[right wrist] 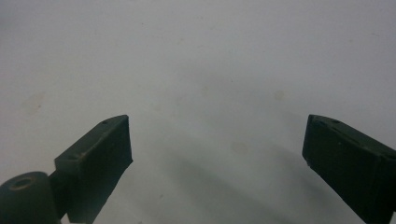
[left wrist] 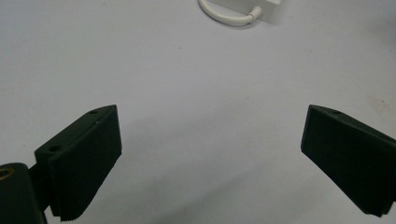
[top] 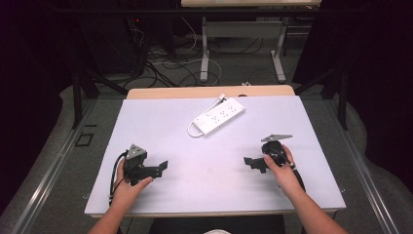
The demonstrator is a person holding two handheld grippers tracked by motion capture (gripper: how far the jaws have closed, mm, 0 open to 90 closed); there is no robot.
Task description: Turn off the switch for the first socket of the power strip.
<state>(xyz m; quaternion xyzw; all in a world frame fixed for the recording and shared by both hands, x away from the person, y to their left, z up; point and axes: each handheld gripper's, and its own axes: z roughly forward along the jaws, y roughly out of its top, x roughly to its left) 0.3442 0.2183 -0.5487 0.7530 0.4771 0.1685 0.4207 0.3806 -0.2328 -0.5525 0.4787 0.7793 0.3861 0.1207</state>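
A white power strip (top: 220, 116) lies slanted at the far middle of the white table (top: 160, 122), its short white cable looped at its near-left end (left wrist: 229, 15). My left gripper (top: 161, 166) rests low at the near left, held by a hand, jaws wide apart and pointing right, nothing between them (left wrist: 210, 154). My right gripper (top: 249, 162) sits at the near right in the other hand, jaws wide apart and pointing left over bare table (right wrist: 217, 154). The strip is well beyond both grippers.
A wooden strip (top: 209, 91) edges the table's far side. Beyond it, cables (top: 165, 63) lie on the floor by another desk's white legs (top: 204, 53). Dark curtains and metal stands flank both sides.
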